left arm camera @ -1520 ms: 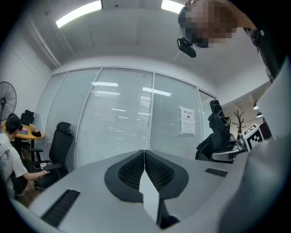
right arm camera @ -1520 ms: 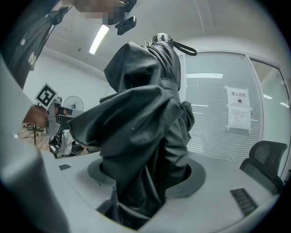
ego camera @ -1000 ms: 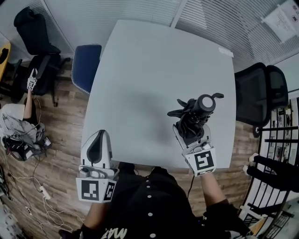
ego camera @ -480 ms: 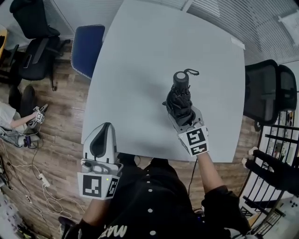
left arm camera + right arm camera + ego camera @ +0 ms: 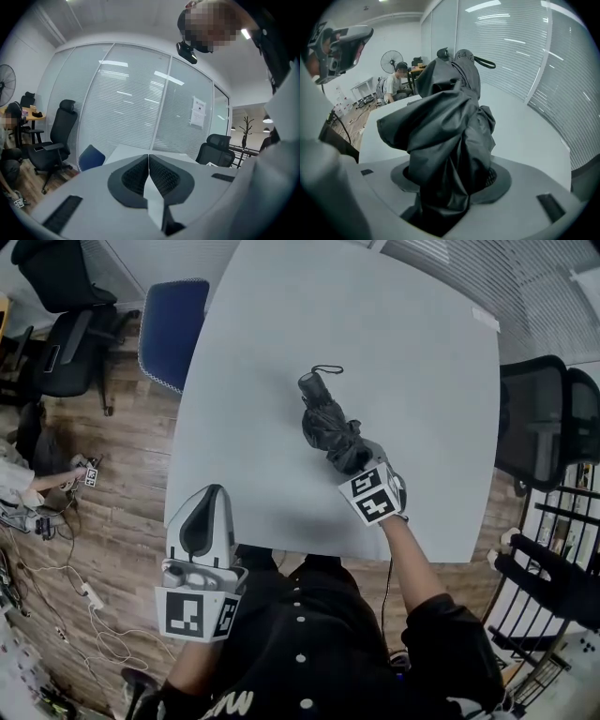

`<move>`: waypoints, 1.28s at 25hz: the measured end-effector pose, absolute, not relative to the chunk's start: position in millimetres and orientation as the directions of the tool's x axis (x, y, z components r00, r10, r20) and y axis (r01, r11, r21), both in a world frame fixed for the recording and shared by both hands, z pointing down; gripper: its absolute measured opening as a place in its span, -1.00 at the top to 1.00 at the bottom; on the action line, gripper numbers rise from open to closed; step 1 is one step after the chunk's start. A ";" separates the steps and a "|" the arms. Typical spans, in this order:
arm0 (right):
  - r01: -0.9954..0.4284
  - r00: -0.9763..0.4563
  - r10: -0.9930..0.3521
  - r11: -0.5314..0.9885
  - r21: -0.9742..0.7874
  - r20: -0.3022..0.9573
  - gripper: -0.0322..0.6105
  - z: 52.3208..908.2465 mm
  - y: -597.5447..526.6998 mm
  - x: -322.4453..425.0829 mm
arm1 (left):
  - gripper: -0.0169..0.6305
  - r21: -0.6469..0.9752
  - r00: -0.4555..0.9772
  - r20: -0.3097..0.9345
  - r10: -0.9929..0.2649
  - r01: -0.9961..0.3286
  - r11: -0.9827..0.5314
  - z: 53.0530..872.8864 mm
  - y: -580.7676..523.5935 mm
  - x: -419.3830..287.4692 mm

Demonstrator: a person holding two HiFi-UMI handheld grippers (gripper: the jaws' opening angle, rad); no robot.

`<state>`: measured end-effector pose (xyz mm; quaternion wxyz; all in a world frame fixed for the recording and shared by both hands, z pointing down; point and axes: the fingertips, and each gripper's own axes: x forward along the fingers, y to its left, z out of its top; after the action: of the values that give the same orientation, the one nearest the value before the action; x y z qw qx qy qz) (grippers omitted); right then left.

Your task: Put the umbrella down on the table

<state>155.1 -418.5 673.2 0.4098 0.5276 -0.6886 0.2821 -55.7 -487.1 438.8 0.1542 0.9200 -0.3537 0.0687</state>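
Observation:
A folded black umbrella (image 5: 330, 424) with a wrist strap at its handle end lies slanted over the white table (image 5: 281, 334), handle pointing away from me. My right gripper (image 5: 361, 465) is shut on its bunched fabric (image 5: 445, 131), which fills the space between the jaws in the right gripper view. Whether the umbrella rests on the tabletop cannot be told. My left gripper (image 5: 206, 521) hovers at the table's near left edge, its pads (image 5: 149, 176) pressed together with nothing between them.
A blue chair (image 5: 172, 329) stands at the table's left side, a black office chair (image 5: 539, 418) at the right. More black chairs (image 5: 56, 324) and cables (image 5: 56, 615) are on the wooden floor at left. A person (image 5: 396, 79) sits at a far desk.
My right gripper has tilted forward and come down, bringing the umbrella from upright to lying slanted low over the table. The left gripper has stayed near the table's edge.

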 end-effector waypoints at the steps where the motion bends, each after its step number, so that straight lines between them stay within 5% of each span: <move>1: -0.956 -0.108 -0.475 0.290 0.039 0.873 0.05 679.4 -418.5 153.5 | 0.90 0.236 0.740 0.238 -0.629 -0.672 -0.702 440.8 -487.1 -56.0; 23: -0.954 -0.068 -0.265 0.299 0.015 0.962 0.01 733.9 -423.5 136.6 | 0.90 0.253 0.735 0.270 -0.622 -0.678 -0.691 455.2 -492.9 -65.8; 32: -0.950 -0.072 -0.255 0.311 0.011 0.964 -0.18 739.3 -421.2 133.1 | 0.90 0.254 0.757 0.257 -0.601 -0.653 -0.714 451.8 -492.0 -61.8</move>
<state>133.1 -421.2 739.3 0.4935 0.4695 -0.6417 0.3524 -61.8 -492.0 451.8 0.1667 0.9223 -0.3397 0.0781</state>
